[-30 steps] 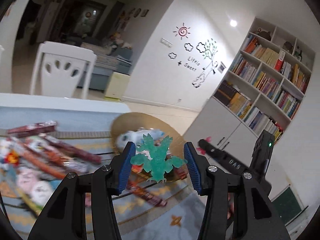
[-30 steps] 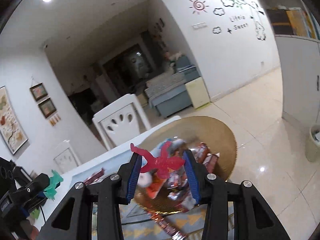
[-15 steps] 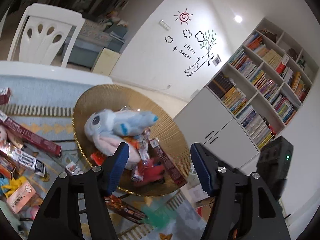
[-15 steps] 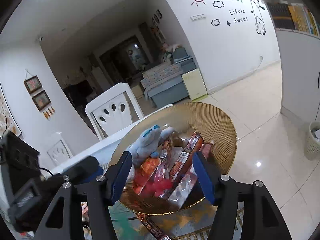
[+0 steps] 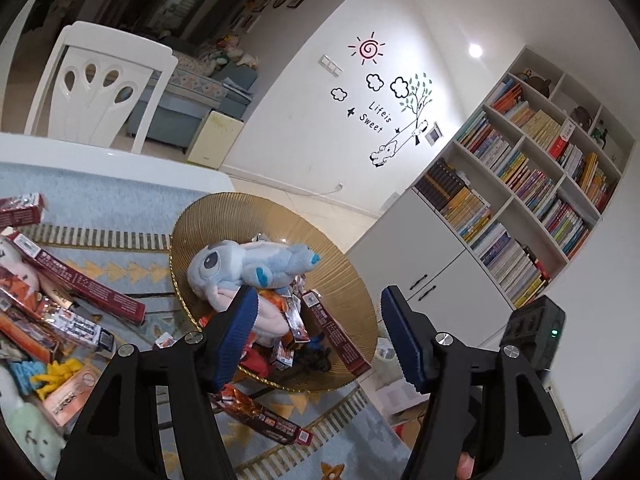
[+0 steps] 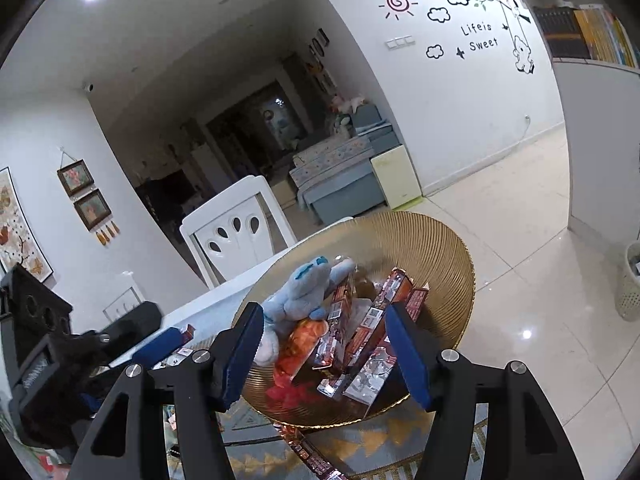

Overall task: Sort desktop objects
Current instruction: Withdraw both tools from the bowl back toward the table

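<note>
A round gold ribbed bowl sits at the table's right end. In it lie a blue plush toy, several red snack boxes and a red toy figure. My left gripper is open and empty, just above the bowl's near side. My right gripper is open and empty, over the bowl's near rim. The green toy figure is not in view.
Red snack boxes, small yellow and blue toys and a pale green plush lie on the grey patterned mat to the left. A snack bar lies before the bowl. A white chair stands behind the table.
Both grippers opened and let go of their toys: the green figure from the left, the red figure from the right, now lying in the bowl. Both grippers drew nearer the bowl.
</note>
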`<action>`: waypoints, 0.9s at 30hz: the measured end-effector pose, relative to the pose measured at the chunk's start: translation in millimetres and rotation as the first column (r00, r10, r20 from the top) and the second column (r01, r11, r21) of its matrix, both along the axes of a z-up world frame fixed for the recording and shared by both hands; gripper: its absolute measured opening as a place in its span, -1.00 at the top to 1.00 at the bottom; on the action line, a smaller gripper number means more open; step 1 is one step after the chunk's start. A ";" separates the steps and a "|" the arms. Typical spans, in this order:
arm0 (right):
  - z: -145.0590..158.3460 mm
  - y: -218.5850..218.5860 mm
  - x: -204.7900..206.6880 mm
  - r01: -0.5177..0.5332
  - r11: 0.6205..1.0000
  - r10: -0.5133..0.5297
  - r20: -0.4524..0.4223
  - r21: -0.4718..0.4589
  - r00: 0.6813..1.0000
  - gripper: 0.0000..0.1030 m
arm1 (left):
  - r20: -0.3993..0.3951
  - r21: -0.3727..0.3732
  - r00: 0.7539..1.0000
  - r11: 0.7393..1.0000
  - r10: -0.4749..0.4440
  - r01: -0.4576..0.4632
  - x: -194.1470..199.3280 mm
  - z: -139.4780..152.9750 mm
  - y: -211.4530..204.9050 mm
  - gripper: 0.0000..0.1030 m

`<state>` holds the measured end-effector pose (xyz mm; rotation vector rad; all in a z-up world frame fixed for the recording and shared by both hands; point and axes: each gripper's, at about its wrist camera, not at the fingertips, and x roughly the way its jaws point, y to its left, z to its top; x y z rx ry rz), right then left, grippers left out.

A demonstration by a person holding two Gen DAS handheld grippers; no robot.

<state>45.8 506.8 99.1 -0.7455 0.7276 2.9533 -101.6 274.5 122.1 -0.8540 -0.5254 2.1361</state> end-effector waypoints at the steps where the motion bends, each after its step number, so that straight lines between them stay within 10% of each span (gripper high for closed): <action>1: -0.2 -0.1 0.8 0.005 1.000 -0.005 -0.004 0.001 1.000 -0.20 | -0.005 -0.004 1.000 1.000 -0.001 0.001 3.2 1.5 -1.7 -0.20; 13: 38.5 -13.1 42.6 -0.082 0.997 0.080 -0.090 -0.015 0.993 -0.20 | -0.102 -0.242 0.994 0.970 -0.039 0.013 78.9 24.5 -34.8 -0.20; 19: 16.3 -47.6 101.6 -0.259 0.964 0.251 0.114 0.060 0.961 -0.22 | -0.076 -0.299 0.997 0.953 0.026 -0.047 126.8 10.3 -90.1 -0.31; 27: -82.0 -92.8 203.6 -0.458 0.888 0.412 0.371 0.041 0.832 -0.22 | 0.017 -0.337 0.982 0.926 0.186 -0.170 166.3 -38.7 -173.2 -0.31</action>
